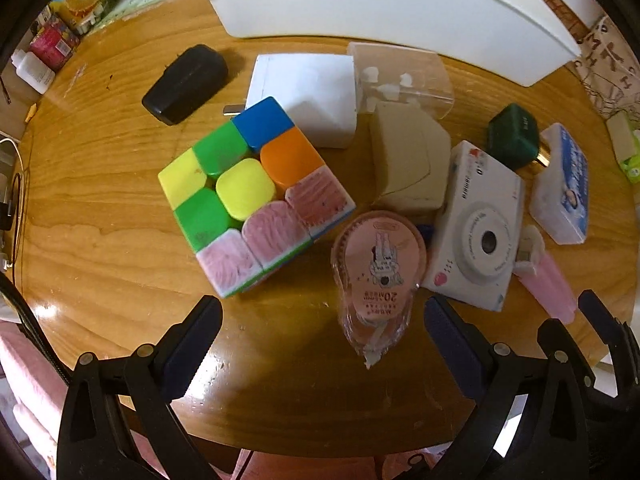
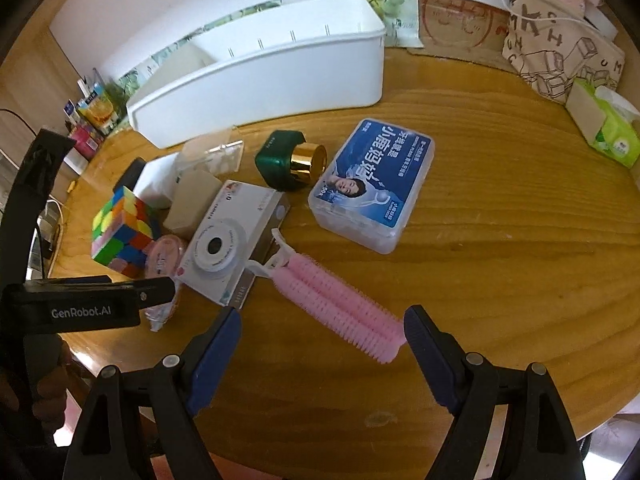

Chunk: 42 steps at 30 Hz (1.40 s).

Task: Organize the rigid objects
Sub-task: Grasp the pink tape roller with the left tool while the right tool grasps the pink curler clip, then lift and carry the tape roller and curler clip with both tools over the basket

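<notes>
Both the left hand-held gripper (image 1: 324, 328) and right hand-held gripper (image 2: 322, 334) are spread wide, empty — the pink bristled hair-roller clip (image 2: 340, 300) could be nudged into the white toy camera (image 2: 228, 240) it touches.

Each tool was black plastic, with two angled arms carrying dark blue ribbed pads and round silver screws at the joints: the left tool (image 1: 324, 332) and the right tool (image 2: 322, 330). Left of the right tool, a black bar read "GenRobot.AI" in white.
</notes>
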Motion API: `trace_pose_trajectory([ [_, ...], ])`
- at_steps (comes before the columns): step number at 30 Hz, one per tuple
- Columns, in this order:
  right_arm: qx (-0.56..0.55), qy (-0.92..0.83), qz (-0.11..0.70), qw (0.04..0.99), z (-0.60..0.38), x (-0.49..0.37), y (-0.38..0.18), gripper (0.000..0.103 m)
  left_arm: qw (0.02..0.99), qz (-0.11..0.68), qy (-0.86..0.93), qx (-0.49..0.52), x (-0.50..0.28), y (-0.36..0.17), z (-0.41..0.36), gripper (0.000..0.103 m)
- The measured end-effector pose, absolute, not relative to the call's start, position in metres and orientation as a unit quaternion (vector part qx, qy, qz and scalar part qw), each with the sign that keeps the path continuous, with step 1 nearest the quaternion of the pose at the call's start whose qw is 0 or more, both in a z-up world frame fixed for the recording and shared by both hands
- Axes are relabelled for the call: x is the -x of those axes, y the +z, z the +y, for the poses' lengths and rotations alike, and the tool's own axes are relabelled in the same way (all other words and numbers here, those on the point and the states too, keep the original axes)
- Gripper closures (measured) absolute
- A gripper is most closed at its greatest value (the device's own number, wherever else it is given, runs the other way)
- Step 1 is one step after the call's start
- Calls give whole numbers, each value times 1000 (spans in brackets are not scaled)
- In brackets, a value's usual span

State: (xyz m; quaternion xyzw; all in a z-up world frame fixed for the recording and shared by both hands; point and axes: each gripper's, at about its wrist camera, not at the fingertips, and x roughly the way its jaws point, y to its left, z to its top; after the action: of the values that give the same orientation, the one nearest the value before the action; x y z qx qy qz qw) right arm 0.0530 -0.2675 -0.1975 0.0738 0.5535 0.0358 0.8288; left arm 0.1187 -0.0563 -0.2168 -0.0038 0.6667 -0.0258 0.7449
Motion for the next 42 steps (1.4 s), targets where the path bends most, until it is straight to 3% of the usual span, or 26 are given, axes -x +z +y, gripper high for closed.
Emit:
trace_pose_trajectory([
  [11,-33,57,580,812,-257,-69,-211,21,724,690,-23,-5,-135,-228,-62,6],
  [16,-27,59,588,806,-254,-72,-214,34,721,692,-32,-9,-146,-229,-66,13],
  [18,-28,58,589,805,-254,-74,-214,49,721,692,-32,-7,-145,-229,-66,13],
  [24,-46,60,594,801,-258,-74,-213,71,727,686,-37,-4,-140,-225,-71,21],
  [30,-48,68,600,796,-254,-67,-213,76,733,679,-44,-3,-130,-212,-74,39],
  [34,-53,69,604,792,-252,-62,-212,76,737,673,-53,3,-120,-207,-76,56],
  [42,-67,65,610,787,-252,-53,-212,76,738,673,-54,24,-102,-202,-64,59],
])
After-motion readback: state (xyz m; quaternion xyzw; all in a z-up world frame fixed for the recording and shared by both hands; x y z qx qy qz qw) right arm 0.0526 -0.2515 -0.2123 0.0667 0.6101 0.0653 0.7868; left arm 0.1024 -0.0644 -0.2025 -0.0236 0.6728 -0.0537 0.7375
